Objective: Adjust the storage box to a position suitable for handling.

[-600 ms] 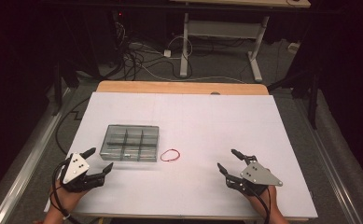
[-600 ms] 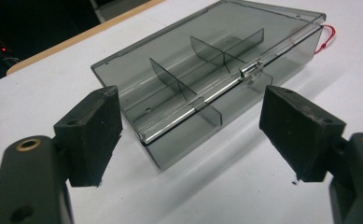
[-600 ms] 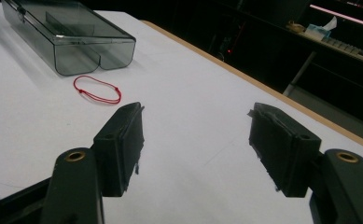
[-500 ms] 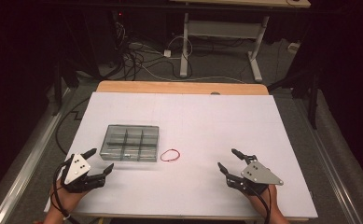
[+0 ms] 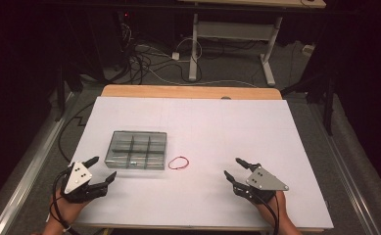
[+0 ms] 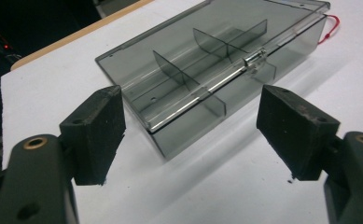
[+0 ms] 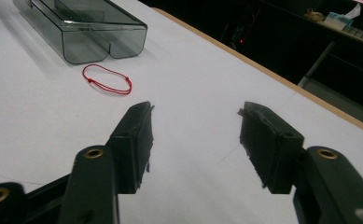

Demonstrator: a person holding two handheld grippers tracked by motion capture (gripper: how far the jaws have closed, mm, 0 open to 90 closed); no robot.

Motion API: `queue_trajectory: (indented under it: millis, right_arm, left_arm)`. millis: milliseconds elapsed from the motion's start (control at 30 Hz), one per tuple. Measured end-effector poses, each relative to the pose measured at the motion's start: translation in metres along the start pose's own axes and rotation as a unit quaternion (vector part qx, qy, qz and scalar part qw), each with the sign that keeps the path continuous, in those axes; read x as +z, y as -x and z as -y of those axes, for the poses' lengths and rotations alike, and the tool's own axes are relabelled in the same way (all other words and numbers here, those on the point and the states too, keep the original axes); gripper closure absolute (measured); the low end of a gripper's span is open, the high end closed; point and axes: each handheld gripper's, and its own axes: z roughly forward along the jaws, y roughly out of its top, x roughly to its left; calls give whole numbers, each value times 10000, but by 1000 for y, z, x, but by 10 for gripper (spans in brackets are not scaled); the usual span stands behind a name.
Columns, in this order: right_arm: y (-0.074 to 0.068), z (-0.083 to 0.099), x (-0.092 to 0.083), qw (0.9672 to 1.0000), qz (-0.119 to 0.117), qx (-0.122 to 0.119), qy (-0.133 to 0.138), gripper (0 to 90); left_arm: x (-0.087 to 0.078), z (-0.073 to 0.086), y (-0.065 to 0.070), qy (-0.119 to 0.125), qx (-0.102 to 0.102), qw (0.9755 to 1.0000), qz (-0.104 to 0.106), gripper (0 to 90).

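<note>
Compartment box lies flat, long axis across table, lid shut.

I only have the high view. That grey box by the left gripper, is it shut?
Observer: Yes. The left gripper view shows the box with its clear lid down, a small metal latch on its front edge.
Operator: Anything inside it?
Observer: The dividers show through the lid; the compartments look bare.
Operator: And the red loop?
Observer: The right gripper view shows the loop as thin cord with small knots, flat on the table, apart from the box.
</note>
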Motion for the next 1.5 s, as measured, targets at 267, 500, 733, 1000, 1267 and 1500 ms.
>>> queue_trajectory:
  millis: [267,500,733,1000,1267,1500]
  right_arm:
    - [2,-5,19,9993,-213,51,-303,731]
    - [-4,-14,41,9967,-518,-27,-628,900]
    - [-17,-29,78,9931,-807,-216,-828,900]
    - [-36,-56,130,9883,-1207,-367,-856,900]
    - [-64,-74,183,9763,-1581,-516,-1381,900]
    - [-64,-76,201,9744,-1486,-458,-1622,900]
  left_arm:
    - [-3,6,-22,-263,-470,9985,-102,496]
    - [5,8,-39,-704,-687,9951,-78,800]
    - [22,0,-46,-862,-695,9938,43,873]
    - [47,1,-58,-1123,-839,9900,135,872]
    - [57,2,-60,-1180,-954,9882,225,870]
    - [64,3,-61,-1237,-1007,9869,232,872]
